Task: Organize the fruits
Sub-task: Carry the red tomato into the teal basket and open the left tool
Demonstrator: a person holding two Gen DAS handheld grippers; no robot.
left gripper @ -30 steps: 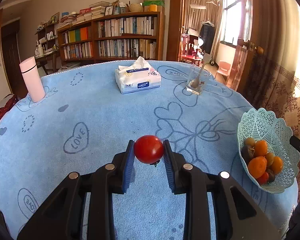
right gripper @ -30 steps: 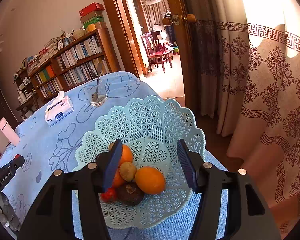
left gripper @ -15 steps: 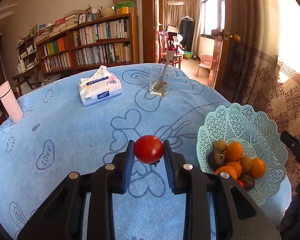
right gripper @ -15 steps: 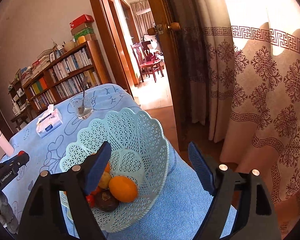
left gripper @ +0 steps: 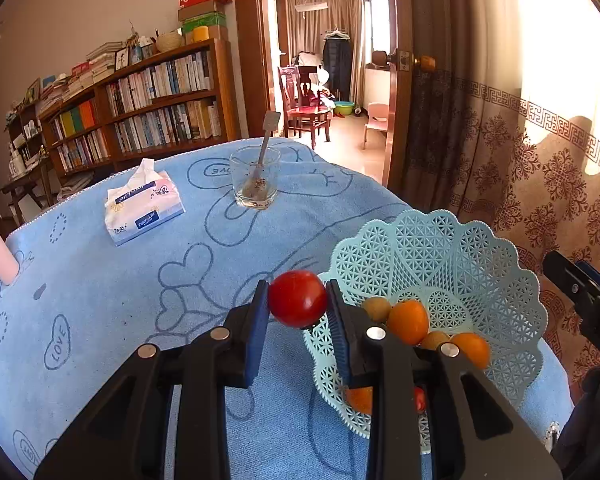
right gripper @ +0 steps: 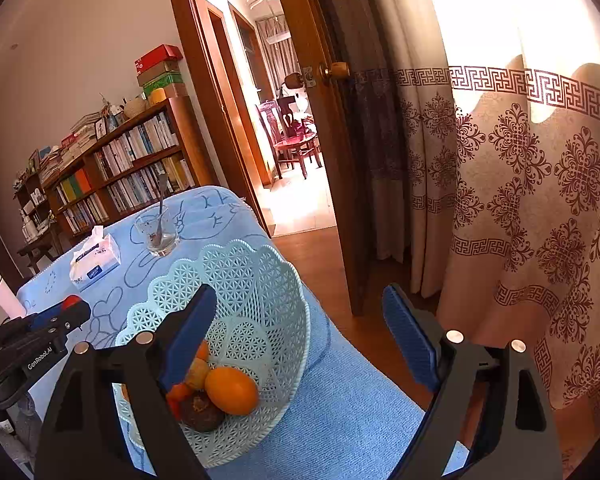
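Left gripper [left gripper: 298, 300] clamps tomato [left gripper: 297, 298] beside basket [left gripper: 440, 240] (right gripper [right gripper: 300, 332] just widened, empty).

A plain pale wall [left gripper: 80, 12] runs along the far left, with a long dark wooden bookcase [left gripper: 148, 104] packed with books against it and coloured boxes [left gripper: 202, 10] stacked on top. To its right a brown wooden doorway [left gripper: 252, 48] opens onto a sunlit room with a red wooden table and chairs [left gripper: 308, 114] on a shiny tan floor [left gripper: 348, 140]. On the right hangs a cream curtain with dark red patterns [right gripper: 520, 184], glowing with daylight.
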